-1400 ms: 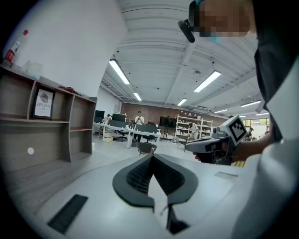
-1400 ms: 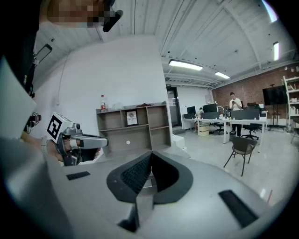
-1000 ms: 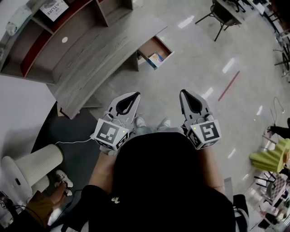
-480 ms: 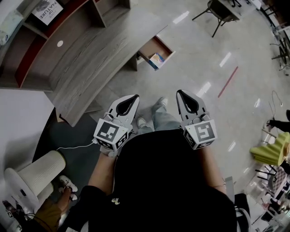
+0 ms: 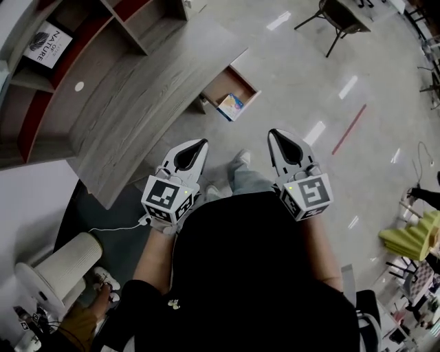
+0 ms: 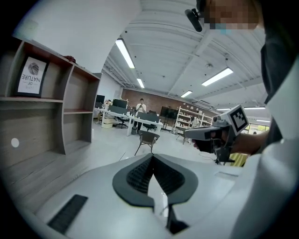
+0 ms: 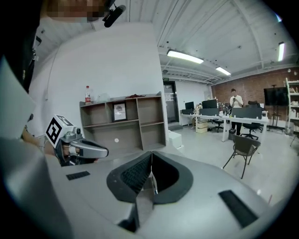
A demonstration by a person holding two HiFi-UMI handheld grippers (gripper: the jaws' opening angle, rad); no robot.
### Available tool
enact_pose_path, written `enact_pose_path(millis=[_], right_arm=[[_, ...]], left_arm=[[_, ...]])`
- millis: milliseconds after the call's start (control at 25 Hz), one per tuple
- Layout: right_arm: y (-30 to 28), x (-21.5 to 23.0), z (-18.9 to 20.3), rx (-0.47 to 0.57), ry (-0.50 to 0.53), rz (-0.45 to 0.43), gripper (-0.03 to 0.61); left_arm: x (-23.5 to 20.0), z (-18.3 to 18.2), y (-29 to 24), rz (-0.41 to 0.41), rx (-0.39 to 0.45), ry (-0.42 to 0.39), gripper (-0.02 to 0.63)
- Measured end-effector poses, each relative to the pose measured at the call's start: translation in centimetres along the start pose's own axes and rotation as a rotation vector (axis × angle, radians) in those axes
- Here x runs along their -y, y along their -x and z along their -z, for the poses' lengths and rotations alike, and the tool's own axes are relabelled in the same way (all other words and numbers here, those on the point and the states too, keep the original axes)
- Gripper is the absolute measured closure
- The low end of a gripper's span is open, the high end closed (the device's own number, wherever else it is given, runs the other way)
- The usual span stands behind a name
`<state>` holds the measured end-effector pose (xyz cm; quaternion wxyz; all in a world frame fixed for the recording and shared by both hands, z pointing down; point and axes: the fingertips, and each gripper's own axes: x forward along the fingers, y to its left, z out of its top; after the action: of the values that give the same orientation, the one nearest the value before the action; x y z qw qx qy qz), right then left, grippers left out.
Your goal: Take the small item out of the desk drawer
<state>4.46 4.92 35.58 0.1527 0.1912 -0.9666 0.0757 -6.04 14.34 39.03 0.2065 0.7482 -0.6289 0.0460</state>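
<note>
In the head view an open wooden drawer [image 5: 218, 85] sticks out from the grey desk [image 5: 148, 89], well ahead of me. A small colourful item [image 5: 230, 106] lies at its near end. My left gripper [image 5: 201, 144] is held level at waist height, shut and empty, its tips [image 6: 151, 156] meeting. My right gripper [image 5: 274, 133] is beside it, also shut with nothing between its pads [image 7: 150, 154]. Both are far short of the drawer. Each gripper shows in the other's view, the right gripper [image 6: 189, 132] and the left gripper [image 7: 103, 151].
A shelf unit [image 5: 82, 41] with a framed sign [image 5: 49, 45] stands on the desk. A white cylindrical bin [image 5: 65, 262] and a cable lie at my lower left. A chair [image 5: 337, 20] stands on the grey floor beyond, with a red floor line [image 5: 349, 129].
The desk and drawer have shifted slightly in the head view as I step forward. Both grippers stay shut and side by side.
</note>
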Motion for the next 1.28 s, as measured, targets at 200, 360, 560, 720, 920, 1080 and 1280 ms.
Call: enact_pose_path(millis=[200,360,560,720,920,1080,1280], right_arm=[[-2.0,5.5,-1.0,0.006,-0.028,-0.020,0.580],[-3.1,9.0,-1.7,0.016,-0.065,-0.025,0.580],[-4.0,11.6,-1.1,0.006,-0.079,-0.031,0.580],[-4.9,12.5,-1.0,-0.014,-0.139,0.000,0.580],[-6.1,12.8,0.3,-0.065,-0.142,0.041,0.580],[-7.0,12.2,0.7,-0.090,-0.164,0.096,0.580],[-7.6,11.2,1.1,-0.120,-0.177,0.173,0.580]], left_arm=[[-1.5,-0.6,-5.1,-0.037,-0.063,0.047,0.604],[-2.6,0.1,-8.4,-0.065,-0.129,0.103,0.604],[-4.1,2.0,-11.2,-0.110,-0.226,0.134,0.604],[-5.7,3.9,-13.1,-0.121,-0.294,0.181,0.604],[-8.3,6.5,-14.9,-0.105,-0.362,0.234,0.604],[-10.8,9.3,-16.2,-0.082,-0.431,0.259,0.603],[-13.3,13.4,-17.6,-0.037,-0.535,0.271,0.598]])
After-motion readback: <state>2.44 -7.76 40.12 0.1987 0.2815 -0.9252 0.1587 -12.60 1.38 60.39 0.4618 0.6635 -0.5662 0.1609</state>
